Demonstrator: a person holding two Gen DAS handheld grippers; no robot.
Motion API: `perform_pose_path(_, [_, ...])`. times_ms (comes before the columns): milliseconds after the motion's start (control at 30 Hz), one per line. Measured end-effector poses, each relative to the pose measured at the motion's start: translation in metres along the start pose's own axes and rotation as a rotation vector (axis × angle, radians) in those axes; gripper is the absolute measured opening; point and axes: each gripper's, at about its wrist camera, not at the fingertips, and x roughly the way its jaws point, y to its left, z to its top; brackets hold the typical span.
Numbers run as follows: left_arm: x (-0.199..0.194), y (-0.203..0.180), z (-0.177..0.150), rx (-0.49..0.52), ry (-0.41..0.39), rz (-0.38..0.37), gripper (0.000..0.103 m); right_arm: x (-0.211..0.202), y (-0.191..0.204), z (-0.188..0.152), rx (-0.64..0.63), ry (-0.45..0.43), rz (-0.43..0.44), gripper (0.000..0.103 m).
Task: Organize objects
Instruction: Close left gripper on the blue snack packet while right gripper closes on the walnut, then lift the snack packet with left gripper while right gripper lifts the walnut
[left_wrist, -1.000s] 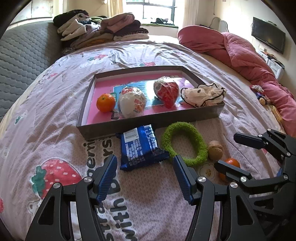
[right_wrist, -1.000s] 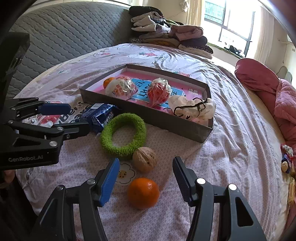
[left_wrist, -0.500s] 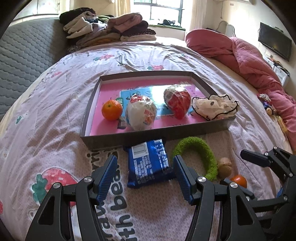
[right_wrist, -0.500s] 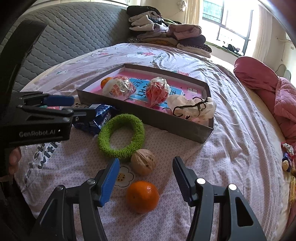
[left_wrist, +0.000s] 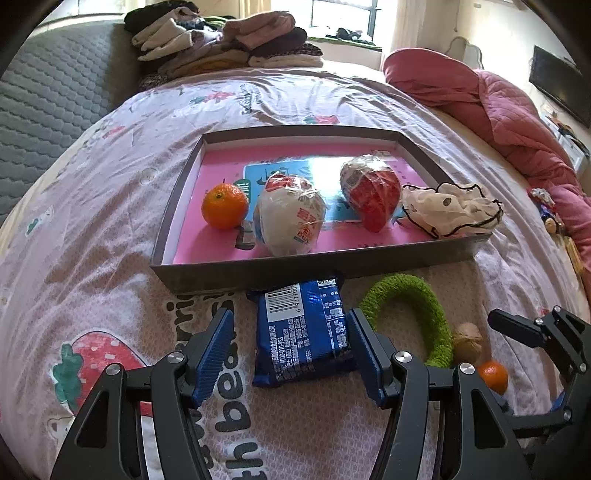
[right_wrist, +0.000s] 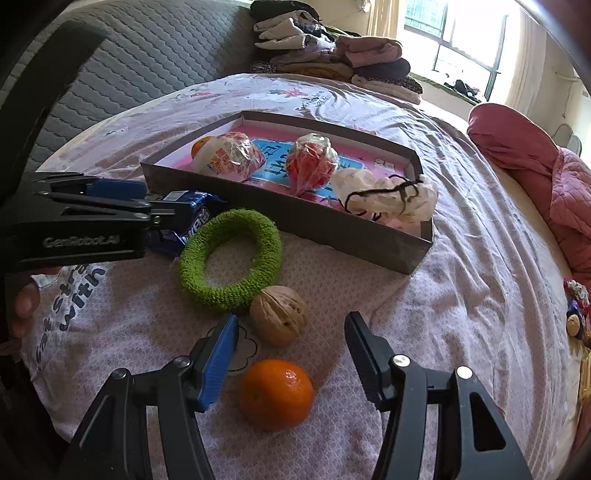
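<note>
A grey tray (left_wrist: 258, 275) with a pink floor lies on the bed and holds an orange (left_wrist: 224, 205), two wrapped snacks and a white cloth (left_wrist: 452, 208). In front of it lie a blue snack packet (left_wrist: 304, 332), a green ring (left_wrist: 417, 314), a walnut (right_wrist: 279, 315) and a second orange (right_wrist: 276, 394). My left gripper (left_wrist: 291, 354) is open, its jaws on either side of the blue packet. My right gripper (right_wrist: 291, 356) is open, just above the second orange and the walnut. The left gripper (right_wrist: 122, 203) also shows in the right wrist view.
A pile of folded clothes (left_wrist: 221, 44) sits at the bed's far end. A pink quilt (left_wrist: 498, 107) is bunched on the right side. A grey quilted headboard (left_wrist: 44, 96) stands at the left. Small toys (right_wrist: 576, 310) lie near the right edge.
My left gripper has moved forward, so the blue packet now lies between its open jaws. My right gripper has edged forward and down over the orange and walnut.
</note>
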Motion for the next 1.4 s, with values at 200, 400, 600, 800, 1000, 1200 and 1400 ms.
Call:
perform_pose_path(200, [0.010,-0.002,0.001,-0.001,0.013,0.026,0.065,0.003,0.004,0.001,-0.022,-0.005,-0.002,0.059])
perform_pose_path(400, [0.020,0.004,0.001,-0.032,0.035,0.005,0.066,0.006,0.002,0.002,-0.009,-0.012,0.001,0.057])
perform_pose_path(600, [0.026,0.008,0.001,-0.046,0.040,-0.027,0.066,0.010,-0.001,0.003,0.008,-0.007,0.024,0.045])
perform_pose_path(800, [0.027,0.010,0.003,-0.057,0.039,-0.082,0.054,0.011,-0.001,0.003,0.010,-0.006,0.045,0.034])
perform_pose_path(1000, [0.025,0.014,0.003,-0.075,0.031,-0.115,0.053,0.009,-0.005,0.003,0.027,-0.016,0.060,0.033])
perform_pose_path(1200, [0.014,0.013,0.004,-0.073,0.007,-0.129,0.053,0.001,-0.008,0.003,0.030,-0.041,0.046,0.033])
perform_pose_path(1400, [0.000,0.014,0.005,-0.069,-0.023,-0.125,0.053,-0.009,-0.012,0.005,0.047,-0.077,0.052,0.033])
